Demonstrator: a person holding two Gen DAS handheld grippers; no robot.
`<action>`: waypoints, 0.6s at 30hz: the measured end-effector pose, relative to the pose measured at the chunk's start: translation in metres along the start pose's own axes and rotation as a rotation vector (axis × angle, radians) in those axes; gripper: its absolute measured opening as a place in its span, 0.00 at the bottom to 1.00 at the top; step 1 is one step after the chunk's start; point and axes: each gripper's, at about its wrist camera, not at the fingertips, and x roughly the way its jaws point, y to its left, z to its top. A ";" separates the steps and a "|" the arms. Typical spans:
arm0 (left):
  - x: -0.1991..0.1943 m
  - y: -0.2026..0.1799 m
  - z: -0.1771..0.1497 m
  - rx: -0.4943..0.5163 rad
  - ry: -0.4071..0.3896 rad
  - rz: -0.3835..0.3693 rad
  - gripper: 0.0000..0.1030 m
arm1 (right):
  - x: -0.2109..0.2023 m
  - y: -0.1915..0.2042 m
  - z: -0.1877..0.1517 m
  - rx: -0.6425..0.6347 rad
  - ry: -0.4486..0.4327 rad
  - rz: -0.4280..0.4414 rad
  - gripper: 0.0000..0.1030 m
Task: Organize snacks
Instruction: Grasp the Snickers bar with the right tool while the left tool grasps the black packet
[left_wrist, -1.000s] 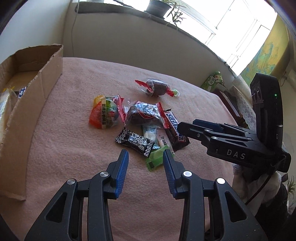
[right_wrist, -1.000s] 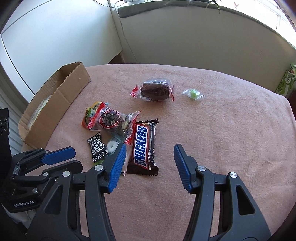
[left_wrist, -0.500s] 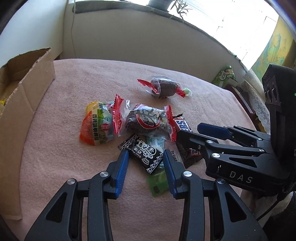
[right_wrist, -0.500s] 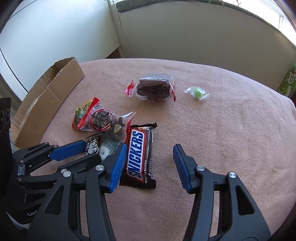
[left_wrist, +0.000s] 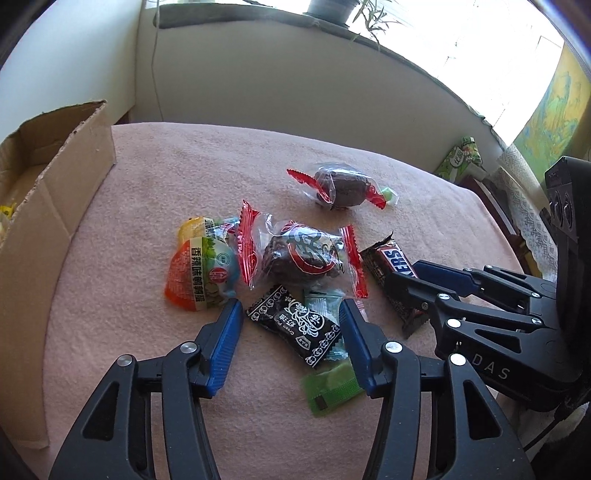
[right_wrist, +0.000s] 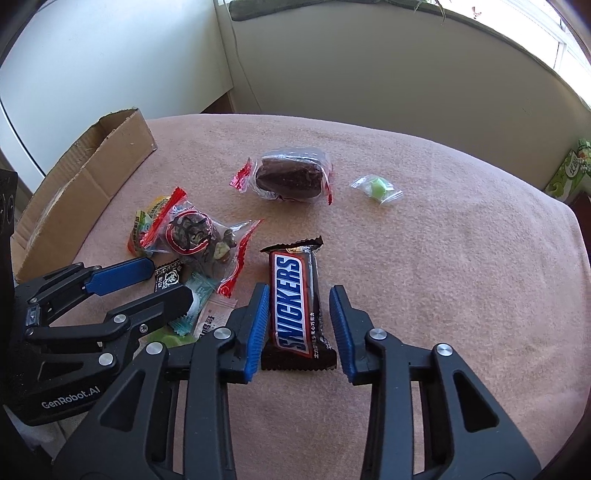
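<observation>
Snacks lie in a pile on a pink cloth. My left gripper (left_wrist: 291, 314) hangs low over the pile with its jaws opening. A black cream-candy packet (left_wrist: 295, 325) lies between its blue pads, which do not press on it. My right gripper (right_wrist: 298, 295) straddles a Snickers bar (right_wrist: 291, 299) lengthwise, and its jaws are closing. The left pad is at the wrapper's edge, while a gap shows at the right pad. In the left wrist view the right gripper (left_wrist: 406, 277) covers part of the Snickers bar (left_wrist: 388, 258). In the right wrist view the left gripper (right_wrist: 166, 280) sits just left of the bar.
A clear-wrapped dark cake (left_wrist: 299, 254) and an orange-green packet (left_wrist: 199, 277) lie behind the black packet, with a green sachet (left_wrist: 332, 387) under it. A second cake (right_wrist: 288, 177) and a small green candy (right_wrist: 376, 188) lie farther back. An open cardboard box (right_wrist: 81, 192) stands at the left.
My left gripper moved forward over the pile and its jaws widened around the black packet. The right jaws narrowed around the Snickers bar.
</observation>
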 end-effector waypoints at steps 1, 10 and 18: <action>0.000 -0.002 0.000 0.011 -0.003 0.005 0.52 | 0.000 -0.002 0.000 0.004 0.002 -0.002 0.34; -0.001 -0.002 -0.008 0.074 -0.015 0.031 0.28 | 0.003 -0.002 -0.004 0.003 0.010 -0.006 0.30; -0.012 -0.001 -0.018 0.096 0.000 0.037 0.42 | 0.007 0.003 -0.002 -0.005 0.017 -0.017 0.30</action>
